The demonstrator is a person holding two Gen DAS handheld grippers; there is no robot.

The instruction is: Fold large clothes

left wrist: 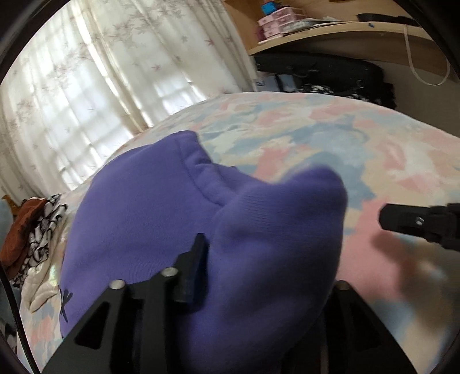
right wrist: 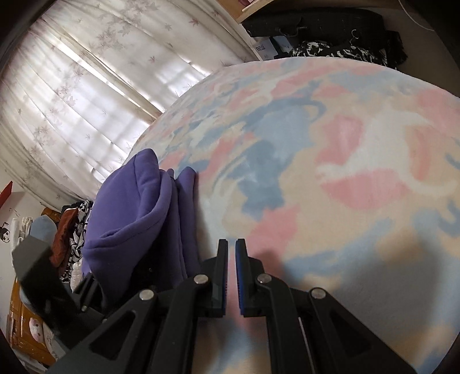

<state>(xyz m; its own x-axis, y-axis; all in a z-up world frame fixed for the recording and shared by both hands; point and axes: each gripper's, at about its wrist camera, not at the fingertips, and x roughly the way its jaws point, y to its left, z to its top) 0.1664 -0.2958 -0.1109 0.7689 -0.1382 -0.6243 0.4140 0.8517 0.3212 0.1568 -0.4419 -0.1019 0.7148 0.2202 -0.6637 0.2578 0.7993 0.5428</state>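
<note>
On the pastel pink, blue and cream blanket point(right wrist: 330, 172) covering the bed, your purple sweatshirt point(left wrist: 138, 218) lies bunched at the window side, its thick folds stacked against one another.

Your left gripper point(left wrist: 258, 273) is clamped on a fold of that purple fabric: the cloth bulges up between the jaws and hides the right-hand finger, while the left-hand finger point(left wrist: 195, 267) presses against the fabric's side. In the left wrist view the lifted fold fills the centre, with the rest of the garment spreading toward 9 o'clock, where a small dark print shows near the hem.

Your right gripper point(right wrist: 232, 273) sits over bare blanket just beside the sweatshirt, which lies at its 10 o'clock. Its jaws are drawn nearly together, only a thin slit between the blue-lined pads point(right wrist: 240, 276), and nothing is between them. From the left wrist view the same gripper pokes in at 3 o'clock, blurred, well apart from the held fold.

Floral sheer curtains point(right wrist: 86, 95) glow at 11 o'clock behind the bed. A heap of rust-brown and black-and-white clothing point(left wrist: 31, 230) lies beyond the sweatshirt at 9 o'clock. A wooden shelf point(left wrist: 330, 37) with pink boxes point(left wrist: 273, 24) hangs at 1 o'clock.
</note>
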